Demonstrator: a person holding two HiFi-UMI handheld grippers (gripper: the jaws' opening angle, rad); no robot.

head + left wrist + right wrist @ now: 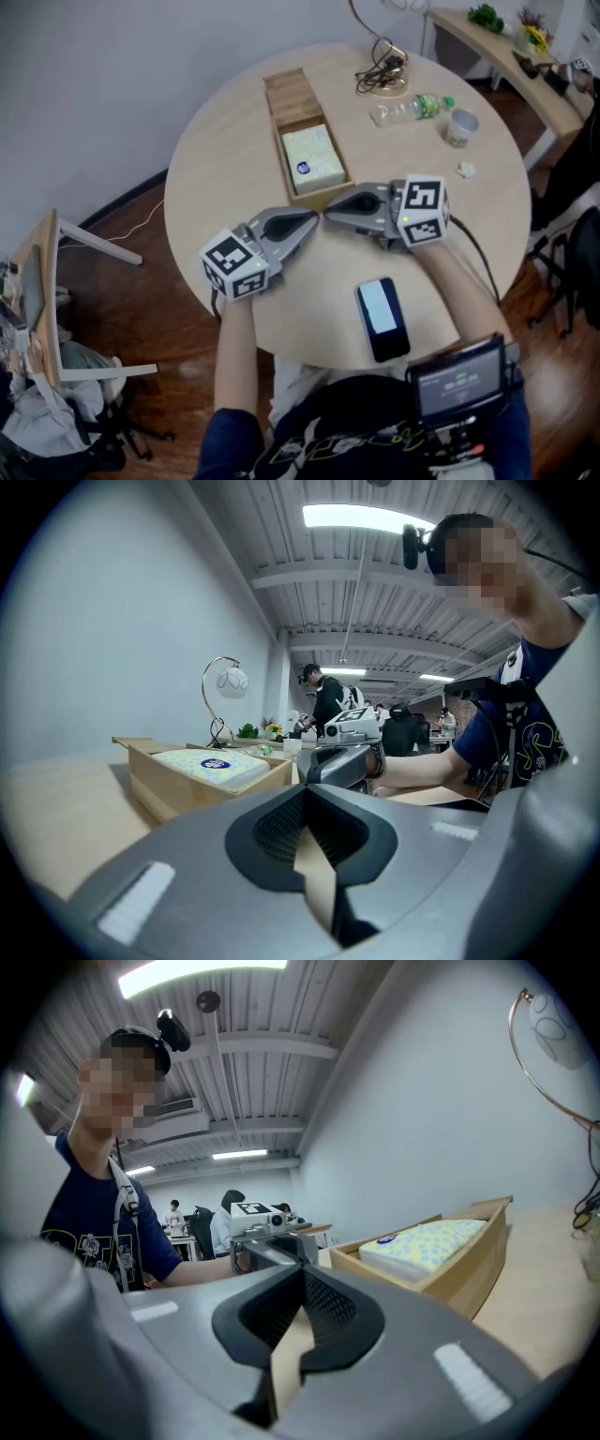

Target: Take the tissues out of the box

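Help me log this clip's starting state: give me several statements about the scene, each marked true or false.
1. The tissue pack lies inside the wooden box. True.
2. The left gripper is holding the tissue pack. False: its jaws are shut on nothing, short of the box.
3. The right gripper is shut and empty. True.
4. The plastic bottle stands upright. False: it lies on its side.
5. The phone lies nearer the person than the box does. True.
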